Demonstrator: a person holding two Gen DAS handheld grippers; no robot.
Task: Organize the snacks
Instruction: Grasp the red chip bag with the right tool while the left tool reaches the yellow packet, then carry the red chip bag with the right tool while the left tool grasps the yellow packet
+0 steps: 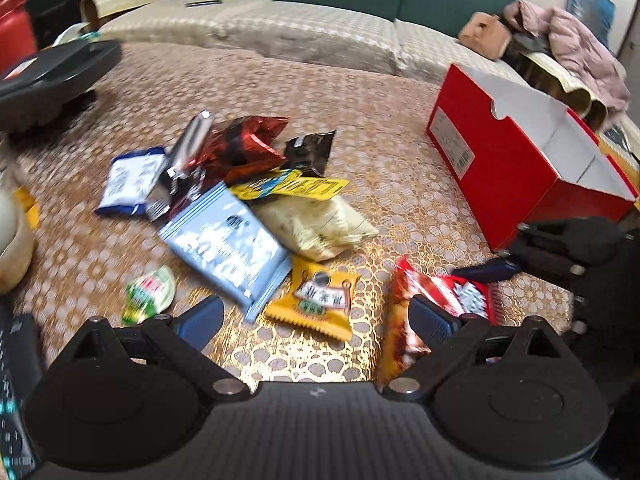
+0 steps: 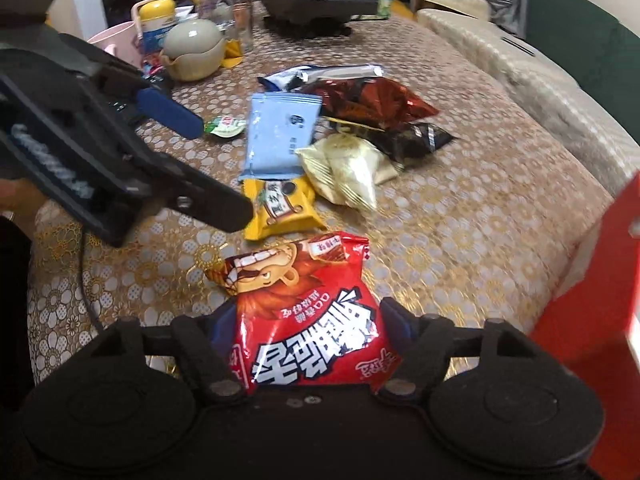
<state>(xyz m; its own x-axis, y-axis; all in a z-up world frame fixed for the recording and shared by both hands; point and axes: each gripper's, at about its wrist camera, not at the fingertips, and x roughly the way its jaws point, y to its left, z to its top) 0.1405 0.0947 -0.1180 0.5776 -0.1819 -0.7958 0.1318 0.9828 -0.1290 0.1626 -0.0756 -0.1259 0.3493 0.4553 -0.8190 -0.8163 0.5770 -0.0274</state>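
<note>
Gold floral cloth (image 1: pixel 360 96) covers the table, with a pale-cushioned sofa (image 1: pixel 304 28) behind it and a black appliance (image 1: pixel 52 76) at the far left edge. Scanning from the left in the left wrist view, a small green sauce cup (image 1: pixel 150 292) lies alone on the cloth, then comes the heap of snacks: a white-and-blue pack (image 1: pixel 128 180), a dark red foil bag (image 1: pixel 244 148), a pale blue pouch (image 1: pixel 228 248), a cream bag (image 1: pixel 316 224) under a yellow strip, and a yellow packet (image 1: pixel 320 304) nearest the camera. Further right sits the red snack bag (image 1: pixel 436 300), and at the far right an open red box (image 1: pixel 520 160) with a white, apparently empty interior.

The left gripper (image 1: pixel 316 316) hovers above the cloth with its fingers spread wide, gripping nothing, the yellow packet just ahead of the gap. The right gripper (image 2: pixel 308 328) is closed onto the red snack bag (image 2: pixel 308 320), its blue pads pressing the bag's two sides; the bag's far end appears to touch the cloth.

The step in hand looks like carrying this first bag to the box. The next move calls for lifting it clear of the table, swinging right over the box wall (image 2: pixel 600 280), and opening only once it is above the cavity.
</note>
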